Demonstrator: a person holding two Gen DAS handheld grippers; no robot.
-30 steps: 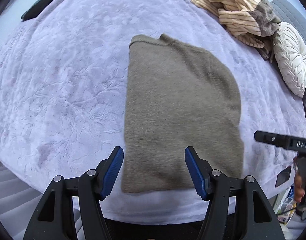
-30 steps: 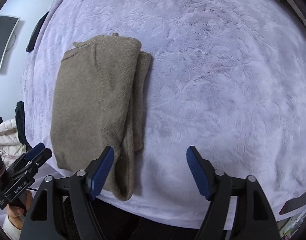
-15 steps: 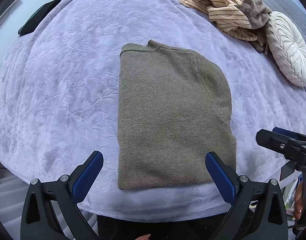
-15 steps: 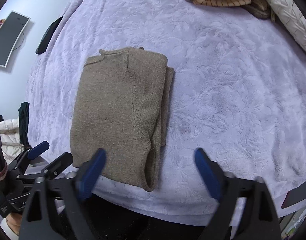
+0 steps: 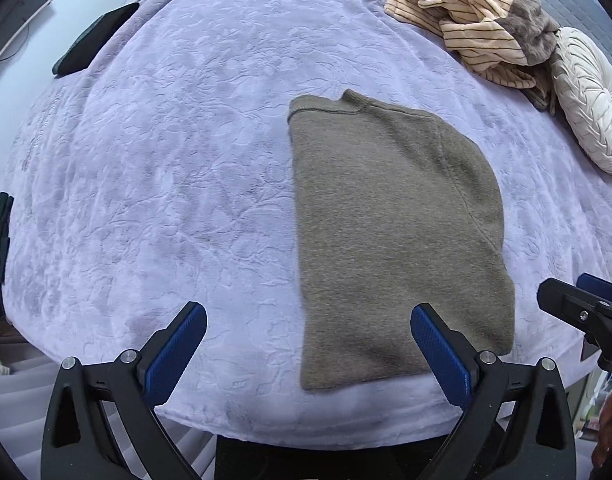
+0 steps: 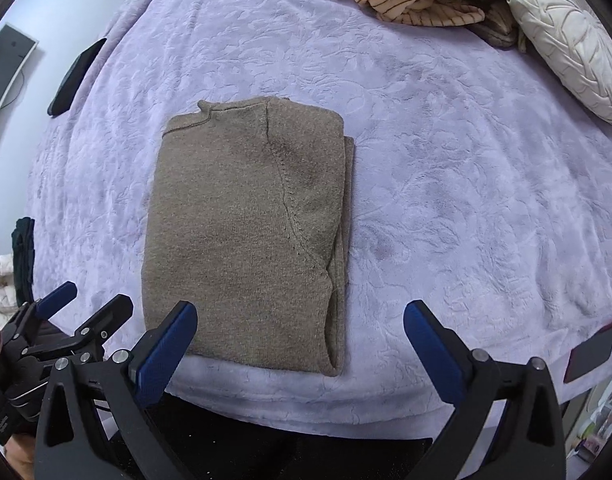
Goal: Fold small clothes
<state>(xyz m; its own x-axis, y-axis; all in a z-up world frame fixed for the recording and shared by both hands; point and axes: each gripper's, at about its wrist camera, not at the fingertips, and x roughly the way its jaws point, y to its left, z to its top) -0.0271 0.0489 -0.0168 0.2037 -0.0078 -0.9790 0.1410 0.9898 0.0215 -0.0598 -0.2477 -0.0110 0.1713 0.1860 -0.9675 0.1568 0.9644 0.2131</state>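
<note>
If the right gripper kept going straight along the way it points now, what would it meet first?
Most likely the folded brown sweater, near its right-hand folded edge, though depth is hard to judge. The right gripper hangs above it, jaws open, nothing between them.

Two handheld grippers, both of black plastic: the left gripper (image 5: 308,344) and right gripper (image 6: 299,340) each carry two angular arms with triangular cut-outs, silver screws at the joints, and ribbed blue pads (image 5: 440,350) lining the jaws. White lettering, too small to read, marks the left gripper's body in the right wrist view.
</note>
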